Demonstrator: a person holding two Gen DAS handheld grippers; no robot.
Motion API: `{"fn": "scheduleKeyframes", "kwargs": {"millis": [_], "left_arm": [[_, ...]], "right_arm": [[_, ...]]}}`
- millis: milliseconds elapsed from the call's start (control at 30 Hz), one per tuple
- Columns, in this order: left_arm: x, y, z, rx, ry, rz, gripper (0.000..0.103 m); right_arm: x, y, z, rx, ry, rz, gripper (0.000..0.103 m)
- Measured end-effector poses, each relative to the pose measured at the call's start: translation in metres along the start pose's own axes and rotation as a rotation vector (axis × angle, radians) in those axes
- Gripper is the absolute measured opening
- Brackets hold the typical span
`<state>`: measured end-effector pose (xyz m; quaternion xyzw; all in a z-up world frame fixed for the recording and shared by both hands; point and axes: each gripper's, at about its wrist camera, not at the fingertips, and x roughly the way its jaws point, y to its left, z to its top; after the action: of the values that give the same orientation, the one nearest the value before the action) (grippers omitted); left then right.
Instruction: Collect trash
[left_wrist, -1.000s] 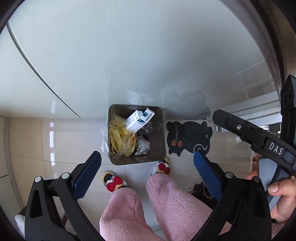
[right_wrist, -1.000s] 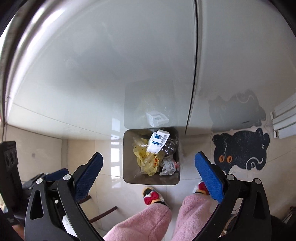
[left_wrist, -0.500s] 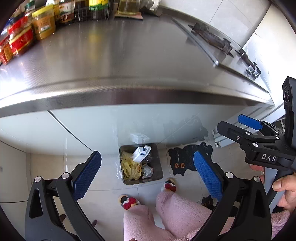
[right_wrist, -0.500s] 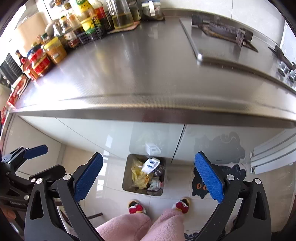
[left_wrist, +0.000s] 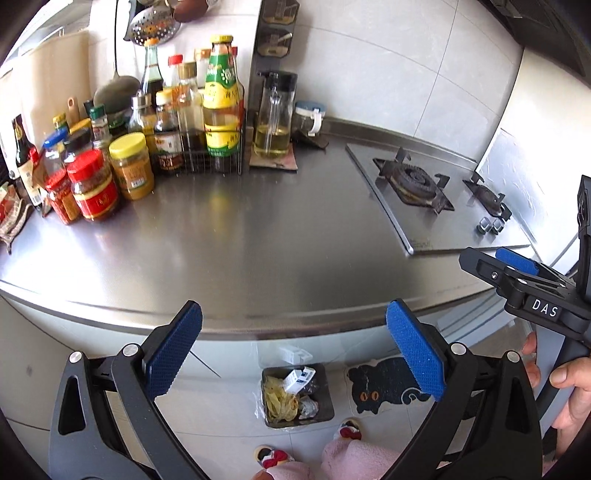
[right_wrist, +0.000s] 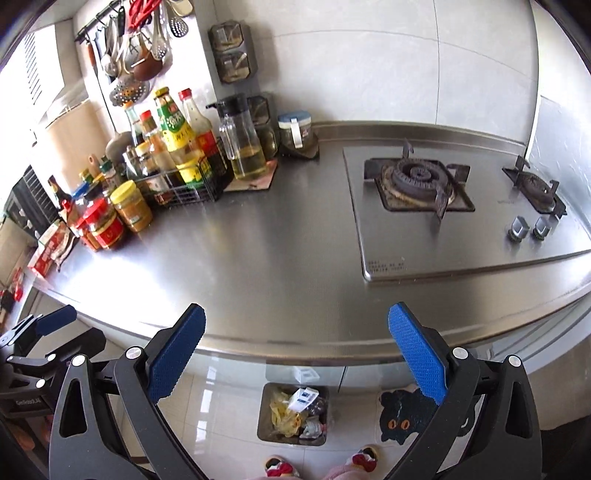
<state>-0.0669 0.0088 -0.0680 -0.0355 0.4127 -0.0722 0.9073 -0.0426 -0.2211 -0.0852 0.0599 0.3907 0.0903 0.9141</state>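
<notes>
A bin (left_wrist: 297, 393) on the floor below the counter edge (left_wrist: 295, 325) holds yellow wrappers (left_wrist: 277, 397), a white carton (left_wrist: 298, 377) and crumpled foil (left_wrist: 308, 406). Above it, the left gripper (left_wrist: 293, 347) and right gripper (right_wrist: 297, 350) hang spread wide and empty. Jars and bottles (left_wrist: 129, 144) crowd the steel counter's far left; a stove (right_wrist: 443, 206) sits right, bare steel between.

Home kitchen. Long steel counter (right_wrist: 280, 236) against a pale tiled wall, with a two-burner gas stove (right_wrist: 458, 206) set into it. Crowd of sauce bottles and jars (left_wrist: 122, 155) at the left end, some in a wire rack. Ladles and strainers (right_wrist: 136, 55) hang from a rail above. On the tiled floor below: a small trash bin (left_wrist: 297, 397) holding wrappers, a black cat mat (left_wrist: 388, 382), slippered feet.
</notes>
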Motion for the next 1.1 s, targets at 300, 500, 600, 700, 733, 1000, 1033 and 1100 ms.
{"fn": "scheduleKeyframes", "kwargs": {"millis": [300,500,600,700,733,1000,1033,1100], "left_arm": [[-0.019,0.006,0.037,-0.018,-0.093,0.039,0.095],[-0.016,0.005,0.05,-0.02,-0.106,0.048,0.095],[-0.012,0.004,0.055,-0.018,-0.109,0.052,0.095],[-0.009,0.004,0.06,-0.022,-0.11,0.056,0.095],[-0.008,0.003,0.062,-0.023,-0.109,0.058,0.095],[-0.004,0.005,0.069,-0.018,-0.108,0.077,0.095],[-0.003,0.006,0.07,-0.021,-0.108,0.081,0.095],[-0.003,0.008,0.071,-0.026,-0.107,0.083,0.095]], "right_arm": [[-0.02,0.005,0.033,-0.025,-0.095,0.045,0.1],[-0.02,0.012,0.048,-0.05,-0.116,0.056,0.1],[-0.02,0.012,0.054,-0.053,-0.122,0.057,0.1],[-0.018,0.011,0.058,-0.054,-0.12,0.059,0.1],[-0.017,0.011,0.059,-0.055,-0.118,0.058,0.1],[-0.011,0.013,0.064,-0.058,-0.11,0.067,0.1],[-0.01,0.013,0.065,-0.06,-0.11,0.067,0.1],[-0.009,0.014,0.066,-0.062,-0.108,0.066,0.1]]}}
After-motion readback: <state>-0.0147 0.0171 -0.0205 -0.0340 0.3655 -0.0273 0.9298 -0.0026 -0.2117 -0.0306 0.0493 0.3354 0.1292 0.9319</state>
